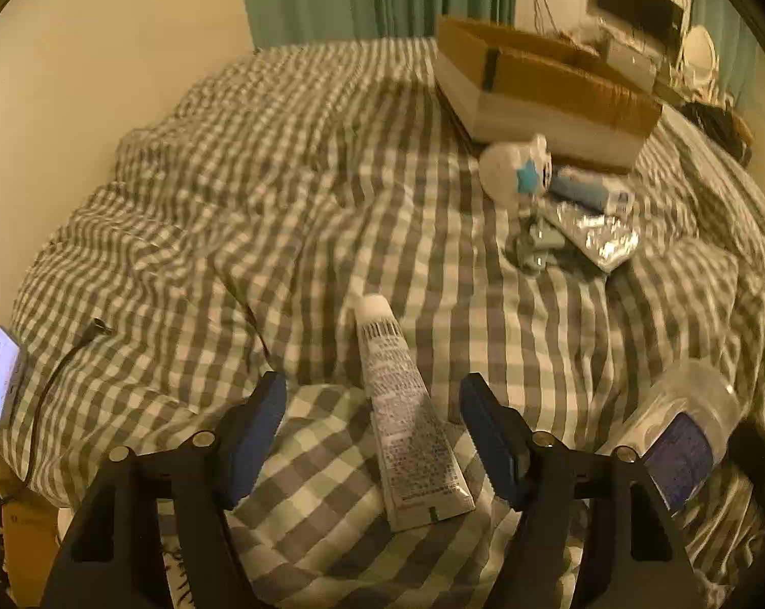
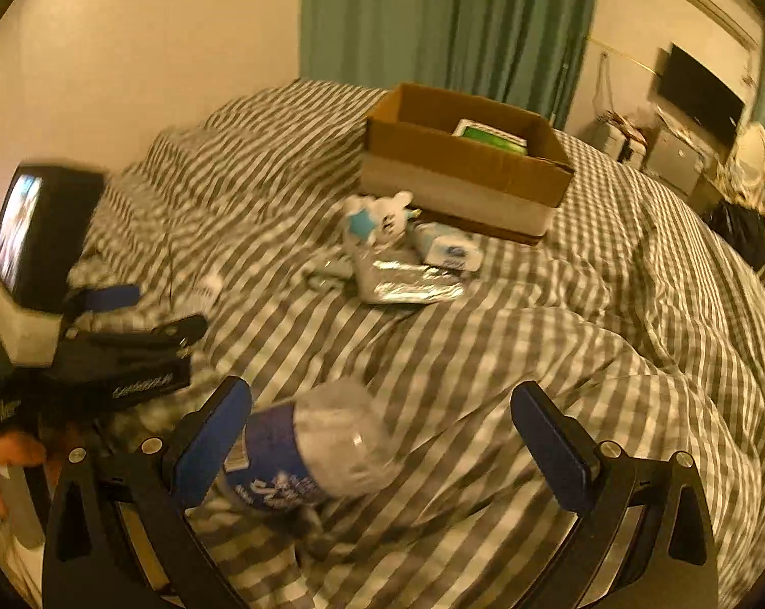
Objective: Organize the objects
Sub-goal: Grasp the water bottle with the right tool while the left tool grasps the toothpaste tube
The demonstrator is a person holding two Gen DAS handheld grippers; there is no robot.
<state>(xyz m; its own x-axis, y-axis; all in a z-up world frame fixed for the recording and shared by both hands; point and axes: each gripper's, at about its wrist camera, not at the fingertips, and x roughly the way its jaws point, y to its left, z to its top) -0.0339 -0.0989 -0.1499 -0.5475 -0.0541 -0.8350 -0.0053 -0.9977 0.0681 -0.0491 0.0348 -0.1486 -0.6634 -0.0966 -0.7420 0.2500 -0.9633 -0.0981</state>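
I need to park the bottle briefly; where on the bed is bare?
Free: checked duvet right of the foil pouch, and left of the cardboard box toward the wall. Crowded: the pile before the box, around the plush toy.

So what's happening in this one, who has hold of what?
A person is tidying loose items on a grey-checked bedspread. The left gripper is open around a white printed tube; the right gripper is open beside a clear plastic bottle with a blue label. Neither is gripped. A brown cardboard box waits beyond a small pile.
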